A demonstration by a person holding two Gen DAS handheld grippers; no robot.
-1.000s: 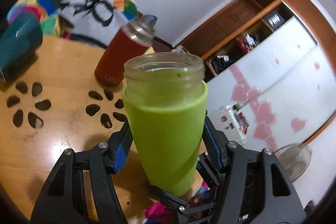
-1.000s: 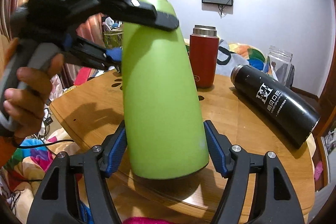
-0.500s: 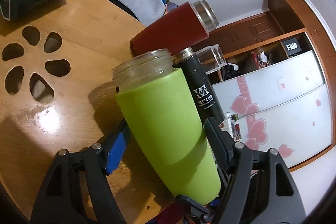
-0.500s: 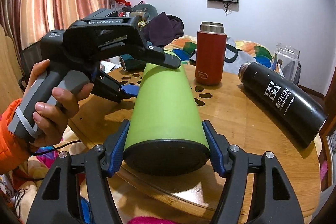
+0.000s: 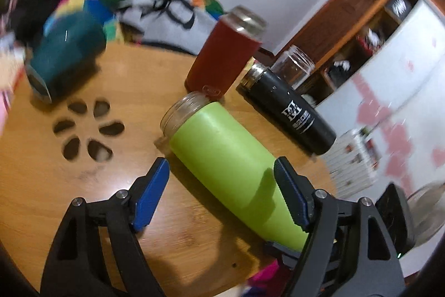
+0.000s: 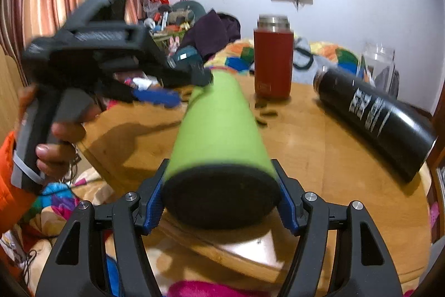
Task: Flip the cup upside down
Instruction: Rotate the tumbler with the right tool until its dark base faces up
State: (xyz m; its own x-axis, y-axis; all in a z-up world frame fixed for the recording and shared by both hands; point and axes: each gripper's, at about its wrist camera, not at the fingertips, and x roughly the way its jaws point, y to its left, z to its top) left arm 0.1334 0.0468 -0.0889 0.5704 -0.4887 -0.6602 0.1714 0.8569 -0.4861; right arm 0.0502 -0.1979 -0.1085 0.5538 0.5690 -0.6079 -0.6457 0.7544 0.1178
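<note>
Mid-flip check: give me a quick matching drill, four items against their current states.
Items:
1. green cup
2. red flask
3. left tool
4. right tool

States:
A. standing upright on the table
B. open, touching nothing
C. tilted over, mouth toward the table
D. shut on the cup near its black base

Pairs: 1-C, 2-A, 3-B, 4-D

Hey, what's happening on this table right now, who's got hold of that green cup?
The right gripper is clamped on the base end of the green cup, which is tipped over roughly sideways above the wooden table, glass mouth pointing away. The left gripper is open, its fingers apart on either side of the cup. A red thermos stands behind, and a black bottle lies nearby.
</note>
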